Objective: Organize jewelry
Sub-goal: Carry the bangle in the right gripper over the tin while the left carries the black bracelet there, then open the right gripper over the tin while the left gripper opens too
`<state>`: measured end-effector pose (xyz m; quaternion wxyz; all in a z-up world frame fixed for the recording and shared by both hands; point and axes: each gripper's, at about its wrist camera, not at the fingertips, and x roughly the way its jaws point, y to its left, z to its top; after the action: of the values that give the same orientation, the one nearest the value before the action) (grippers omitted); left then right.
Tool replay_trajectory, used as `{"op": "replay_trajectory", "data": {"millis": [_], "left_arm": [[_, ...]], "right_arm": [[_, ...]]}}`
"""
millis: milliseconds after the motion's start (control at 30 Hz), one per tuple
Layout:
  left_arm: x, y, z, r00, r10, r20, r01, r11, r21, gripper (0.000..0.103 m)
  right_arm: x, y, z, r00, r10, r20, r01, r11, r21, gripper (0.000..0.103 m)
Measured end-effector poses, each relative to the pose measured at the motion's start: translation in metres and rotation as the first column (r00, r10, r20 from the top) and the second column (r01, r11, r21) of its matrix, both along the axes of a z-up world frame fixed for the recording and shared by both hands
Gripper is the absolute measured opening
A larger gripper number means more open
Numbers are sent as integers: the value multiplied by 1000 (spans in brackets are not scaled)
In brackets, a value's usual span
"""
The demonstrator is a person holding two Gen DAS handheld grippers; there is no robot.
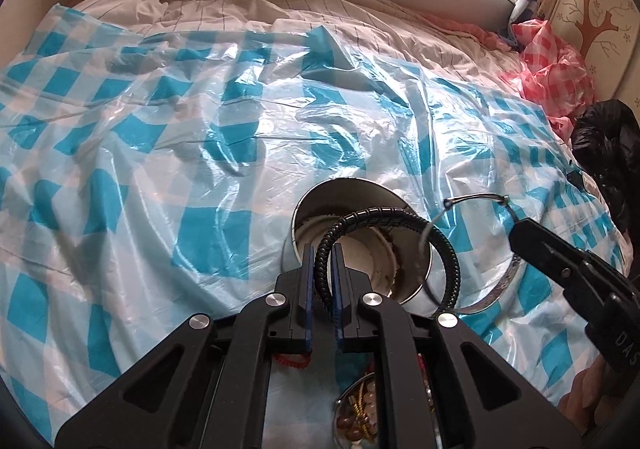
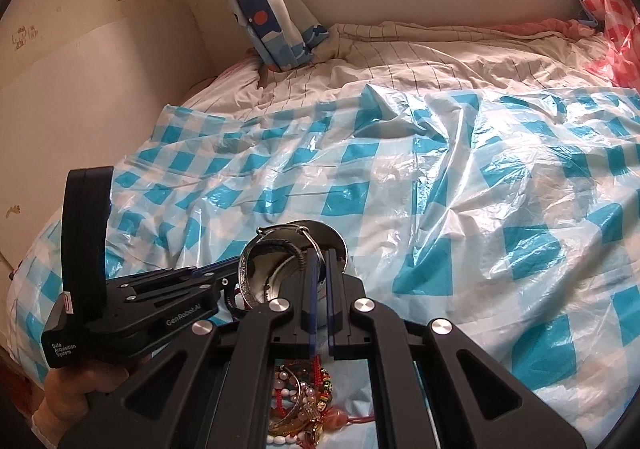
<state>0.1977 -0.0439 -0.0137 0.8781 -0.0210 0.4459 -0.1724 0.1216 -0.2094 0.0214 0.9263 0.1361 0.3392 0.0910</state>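
Left tongs clamp ribbed black bangle; right tongs clamp thin silver bangle.

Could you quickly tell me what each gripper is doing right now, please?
Left gripper: closed on the black coiled bracelet, over the metal cup.
Right gripper: closed on the silver bangle.

Both claws nearly closed and pinching — left claw beside right claw.

I see a blue-checked plastic sheet over a striped bedsheet, a whale-print curtain, and possibly a black jacket.
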Motion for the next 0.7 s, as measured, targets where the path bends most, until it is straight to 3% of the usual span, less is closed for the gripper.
{"op": "replay_trajectory", "data": {"millis": [400,533,600,633,700], "left_arm": [[14,-8,-4,999,33,11,-33,999,41,8],[10,-9,-3,999,25,22,-27,998,64,17],[7,-9,-2,999,21,29,-23,996,82,29],[4,-9,-1,999,30,45,-35,994,103,45],[1,-3,0,998,36,46,-40,994,102,48]], "right_arm": [[29,8,-14,999,25,-47,-26,999,-25,5],[42,15,-27,994,52,-98,-54,998,-25,7],[48,19,-32,991,57,-120,-62,997,-39,7],[49,20,-34,991,55,-123,-61,997,-44,8],[50,20,-35,991,47,-122,-53,997,-49,17]]}}
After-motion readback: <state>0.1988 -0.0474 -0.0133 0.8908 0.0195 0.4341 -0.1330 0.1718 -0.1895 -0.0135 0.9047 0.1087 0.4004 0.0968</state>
